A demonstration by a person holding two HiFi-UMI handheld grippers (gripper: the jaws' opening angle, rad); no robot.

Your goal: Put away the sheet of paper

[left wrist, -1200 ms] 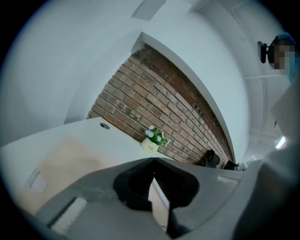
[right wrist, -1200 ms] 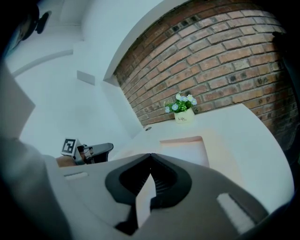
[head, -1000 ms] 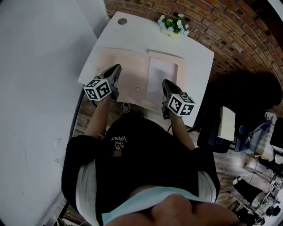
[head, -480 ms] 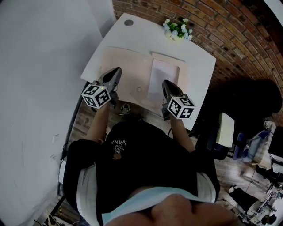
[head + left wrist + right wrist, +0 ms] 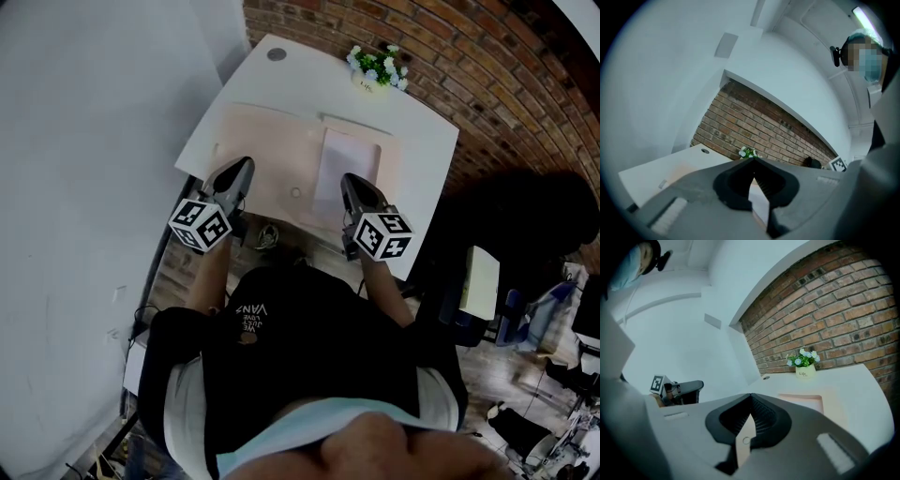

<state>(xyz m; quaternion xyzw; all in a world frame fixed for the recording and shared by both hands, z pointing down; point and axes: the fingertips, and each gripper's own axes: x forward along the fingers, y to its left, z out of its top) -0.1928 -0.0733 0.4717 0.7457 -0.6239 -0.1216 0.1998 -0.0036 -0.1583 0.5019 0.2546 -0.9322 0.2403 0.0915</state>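
Head view steeply down over desk (image 5: 427,150), gripper views low toward brick wall (image 5: 834,301), sharing flower pot (image 5: 805,367)

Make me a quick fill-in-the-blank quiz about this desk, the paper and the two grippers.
1. The paper lies on the mat, on the ___ half of it.
2. The flowers stand at the desk's far edge, by a ___ wall.
3. The left gripper and right gripper each have jaws ___, holding nothing.

Missing words: right; brick; shut
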